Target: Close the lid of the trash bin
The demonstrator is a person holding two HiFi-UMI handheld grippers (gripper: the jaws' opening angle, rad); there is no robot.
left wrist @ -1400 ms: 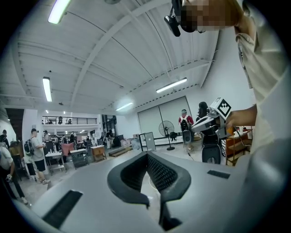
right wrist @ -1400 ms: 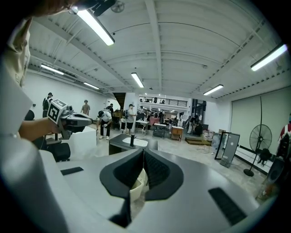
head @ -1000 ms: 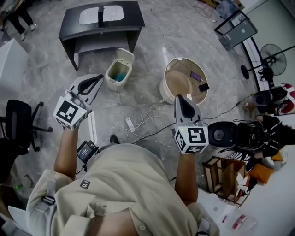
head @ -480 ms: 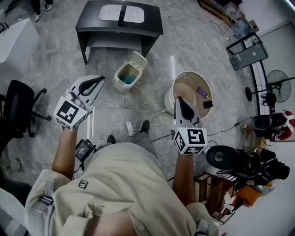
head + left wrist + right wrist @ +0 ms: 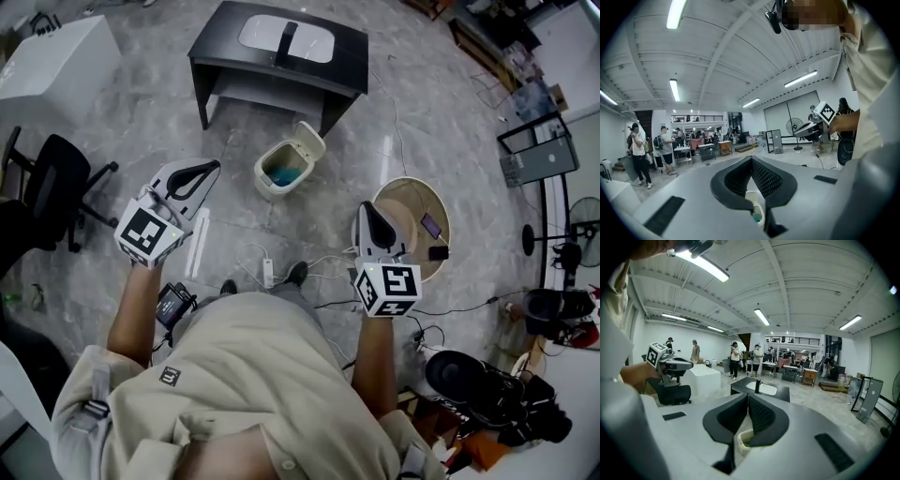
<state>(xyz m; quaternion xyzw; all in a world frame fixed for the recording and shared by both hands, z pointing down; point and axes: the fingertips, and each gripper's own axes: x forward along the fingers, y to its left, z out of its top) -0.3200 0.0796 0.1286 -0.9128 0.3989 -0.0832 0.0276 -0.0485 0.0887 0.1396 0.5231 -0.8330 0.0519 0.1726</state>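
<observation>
Grey stone floor point(image 5: 112, 131) fills the head view. At left, the left gripper point(image 5: 214, 167) is held out in front of the person, fingers clenched on nothing. Ahead stands the cream trash bin point(image 5: 279, 175), on the floor just before the black table point(image 5: 349, 58), its lid point(image 5: 310, 145) tipped back, open. At right, the right gripper point(image 5: 366, 207) is likewise clenched and empty. Both are well apart from the bin, probably carried ready for the approach.

Trash bin point(image 5: 266, 186) cream, lid point(image 5: 310, 143) matching, interior seemingly teal; left gripper point(image 5: 212, 168) and right gripper point(image 5: 367, 207) pale grey with black-and-white square-marker cubes; desk point(image 5: 351, 58) black; floor point(image 5: 141, 122) mottled grey.
</observation>
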